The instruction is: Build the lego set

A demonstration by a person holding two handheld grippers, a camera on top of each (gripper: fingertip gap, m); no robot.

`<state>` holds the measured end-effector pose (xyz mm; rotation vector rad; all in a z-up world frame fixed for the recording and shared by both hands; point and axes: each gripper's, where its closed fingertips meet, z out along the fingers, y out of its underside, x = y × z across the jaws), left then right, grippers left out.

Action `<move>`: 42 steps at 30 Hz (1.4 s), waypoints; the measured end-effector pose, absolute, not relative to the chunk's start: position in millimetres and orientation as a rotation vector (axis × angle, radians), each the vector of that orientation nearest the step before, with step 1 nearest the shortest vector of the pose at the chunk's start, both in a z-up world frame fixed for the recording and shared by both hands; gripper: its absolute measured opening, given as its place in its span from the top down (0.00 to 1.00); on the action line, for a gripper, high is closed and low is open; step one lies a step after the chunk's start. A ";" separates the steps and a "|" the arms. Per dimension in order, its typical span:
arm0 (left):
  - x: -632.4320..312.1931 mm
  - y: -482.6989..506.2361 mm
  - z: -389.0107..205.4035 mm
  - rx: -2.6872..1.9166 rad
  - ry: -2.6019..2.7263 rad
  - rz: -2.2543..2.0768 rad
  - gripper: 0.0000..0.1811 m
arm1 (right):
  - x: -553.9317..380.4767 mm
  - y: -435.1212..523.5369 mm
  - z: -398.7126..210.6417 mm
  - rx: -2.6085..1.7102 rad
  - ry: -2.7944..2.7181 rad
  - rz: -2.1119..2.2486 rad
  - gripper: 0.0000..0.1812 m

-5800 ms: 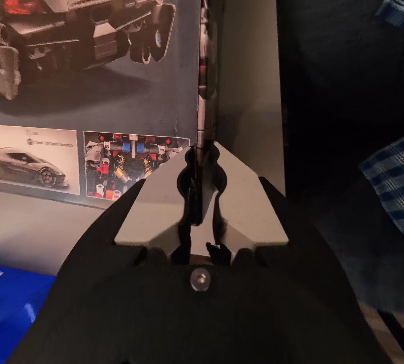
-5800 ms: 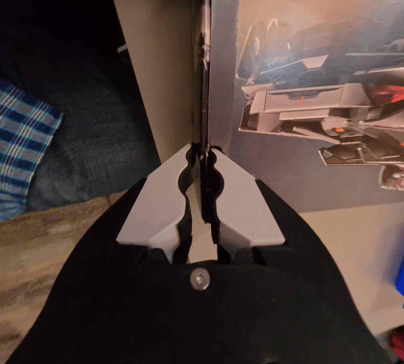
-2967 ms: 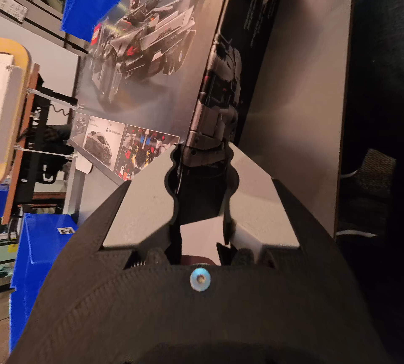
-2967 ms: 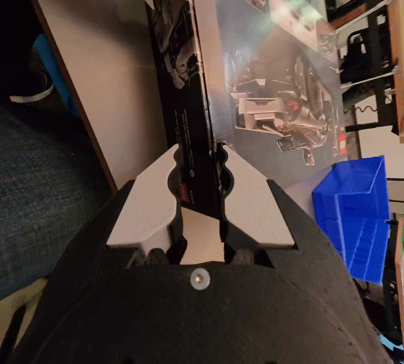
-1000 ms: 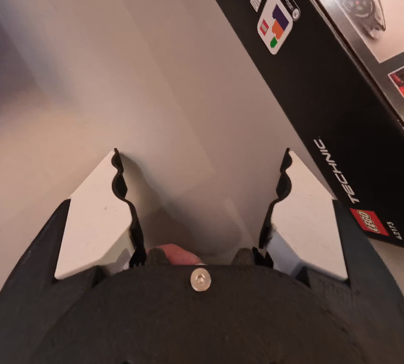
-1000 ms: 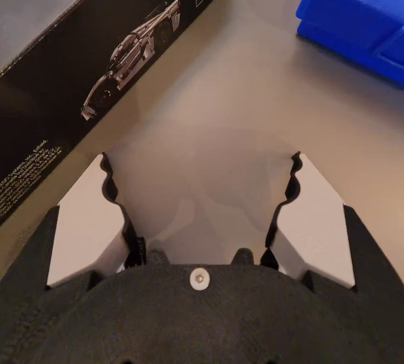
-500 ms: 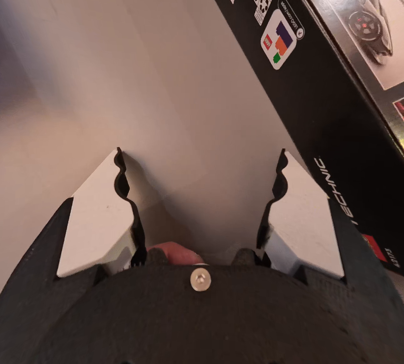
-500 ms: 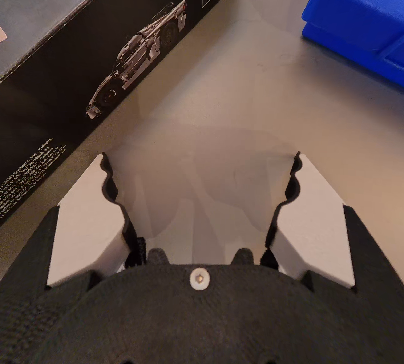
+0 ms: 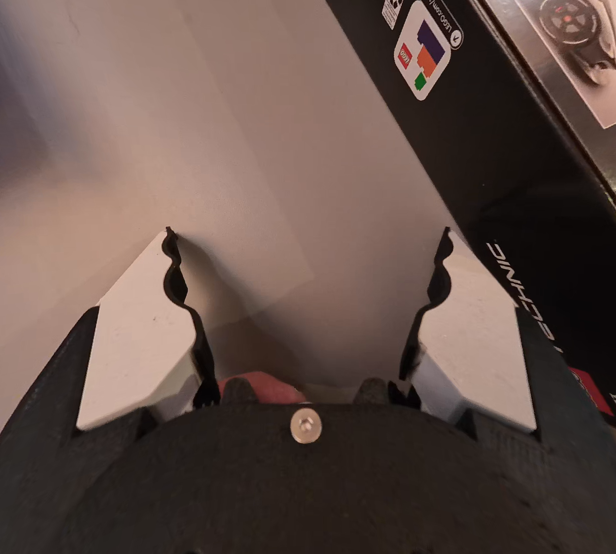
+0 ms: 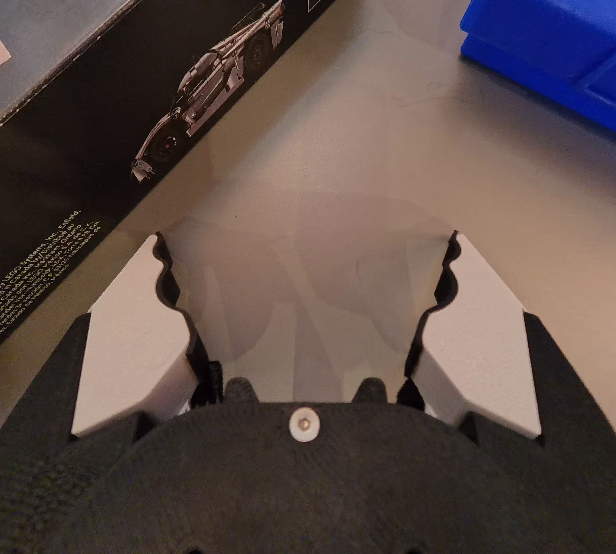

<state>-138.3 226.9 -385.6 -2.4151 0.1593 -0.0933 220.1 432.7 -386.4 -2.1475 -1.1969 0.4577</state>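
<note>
The lego set box (image 9: pixel 500 125) is black with a grey car pictured on it and lies flat on the pale table (image 9: pixel 200 105). In the left wrist view it runs along the upper right. My left gripper (image 9: pixel 308 231) is open and empty over bare table, its right finger close beside the box's side. In the right wrist view the box (image 10: pixel 150 78) fills the upper left. My right gripper (image 10: pixel 306 235) is open and empty over the table, to the right of the box.
A blue plastic bin (image 10: pixel 546 31) stands on the table at the upper right of the right wrist view. Bare table (image 10: pixel 350 138) lies between the box and the bin.
Both grippers were shut on the box's edges, tipping it, then let go. Over the last second both stay open and edge slightly forward along the box, which lies still.
</note>
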 end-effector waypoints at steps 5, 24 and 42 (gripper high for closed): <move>-138.9 228.0 -381.6 -2.386 0.127 -0.145 0.19 | 220.2 432.7 -386.3 -2.148 -1.197 0.458 0.15; -125.8 226.7 -372.5 -2.320 0.221 -0.194 0.20 | 220.2 432.8 -386.0 -2.148 -1.197 0.458 0.15; -108.1 184.2 -342.9 -2.194 0.121 -0.267 0.30 | 220.5 433.1 -386.1 -2.143 -1.213 0.465 0.15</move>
